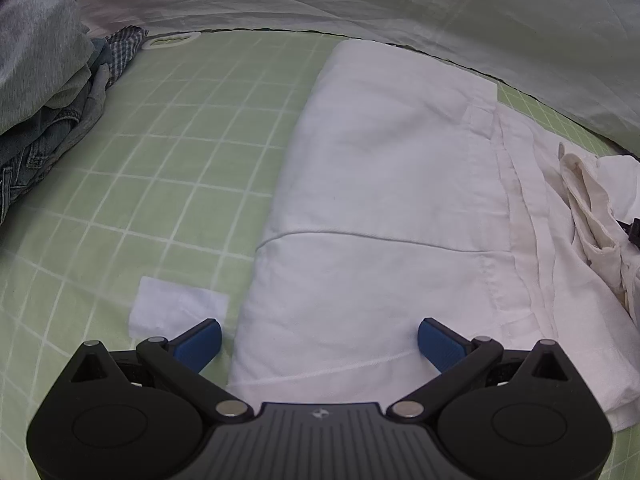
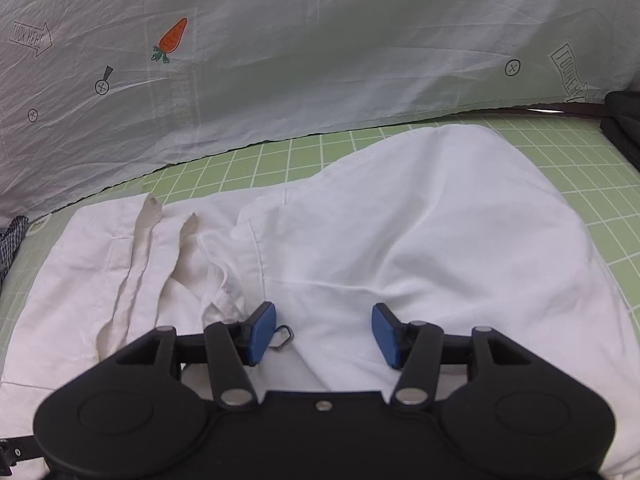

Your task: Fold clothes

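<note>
From the left wrist view, the left tongs are spread wide and hold nothing. They sit low at the near end of the white cloth, with one blue pad over the green mat and the other over the cloth. That looks like a good spot to pinch the near edge, so I think a grab comes next. The cloth lies flat on the mat in a long shape, with a fold line across it, so it seems partly folded. Its right side is still bunchy, with cream straps loose there. A small white patch lies on the mat just beside the left pad. A pile of clothes, gray and denim, waits at the far left, well apart, most likely so it stays out of the way.

From the right wrist view, the right tongs are also apart and empty. They are low over the rumpled part of the white cloth. A small metal ring lies on the cloth just beside the left pad. The straps trail off to the left. This end is puffy and not flat, so it still needs smoothing or folding over. A pale sheet with a carrot hangs behind the mat.
</note>
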`<state>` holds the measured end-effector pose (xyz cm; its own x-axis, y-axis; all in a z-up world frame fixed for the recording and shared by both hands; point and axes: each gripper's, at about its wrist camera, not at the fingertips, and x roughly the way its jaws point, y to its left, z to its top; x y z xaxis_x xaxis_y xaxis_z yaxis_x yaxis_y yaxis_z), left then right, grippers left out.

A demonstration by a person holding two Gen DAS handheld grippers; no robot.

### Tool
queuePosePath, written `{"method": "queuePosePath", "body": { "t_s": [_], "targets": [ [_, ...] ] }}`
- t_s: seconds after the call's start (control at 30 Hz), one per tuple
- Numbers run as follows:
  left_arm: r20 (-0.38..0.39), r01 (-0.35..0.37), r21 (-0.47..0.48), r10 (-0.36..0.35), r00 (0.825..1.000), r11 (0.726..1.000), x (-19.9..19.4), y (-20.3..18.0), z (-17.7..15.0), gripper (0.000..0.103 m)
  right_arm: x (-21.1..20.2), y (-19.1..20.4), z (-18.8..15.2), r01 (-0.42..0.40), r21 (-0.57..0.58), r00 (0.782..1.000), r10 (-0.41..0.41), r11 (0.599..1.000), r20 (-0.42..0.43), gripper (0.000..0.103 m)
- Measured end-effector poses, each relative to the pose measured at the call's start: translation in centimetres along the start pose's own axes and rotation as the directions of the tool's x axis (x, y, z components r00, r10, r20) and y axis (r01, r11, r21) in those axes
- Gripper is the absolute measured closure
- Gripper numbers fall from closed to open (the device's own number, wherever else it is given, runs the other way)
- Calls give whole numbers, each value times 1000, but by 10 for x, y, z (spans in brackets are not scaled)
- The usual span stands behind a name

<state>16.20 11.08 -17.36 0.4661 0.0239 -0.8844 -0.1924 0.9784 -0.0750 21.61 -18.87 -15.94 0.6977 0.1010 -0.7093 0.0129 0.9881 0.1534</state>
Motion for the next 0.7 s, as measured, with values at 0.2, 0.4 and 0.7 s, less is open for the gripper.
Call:
{"method": "queuePosePath", "body": {
  "t_s": [0.2,0.4,0.7],
  "targets": [
    [28,-33,0,33,999,999,-9,4,1,0,-10,-13,7,-62,33,997,63,998,-33,32],
    [74,-95,-46,99,992,994,-18,22,6,0,-57,-36,3,-37,78,997,32,996,65,4],
    [29,-6,-54,8,1000,999,-10,26,-2,0,-96,-83,-15,85,238,990,-110,967,93,1]
  ]
}}
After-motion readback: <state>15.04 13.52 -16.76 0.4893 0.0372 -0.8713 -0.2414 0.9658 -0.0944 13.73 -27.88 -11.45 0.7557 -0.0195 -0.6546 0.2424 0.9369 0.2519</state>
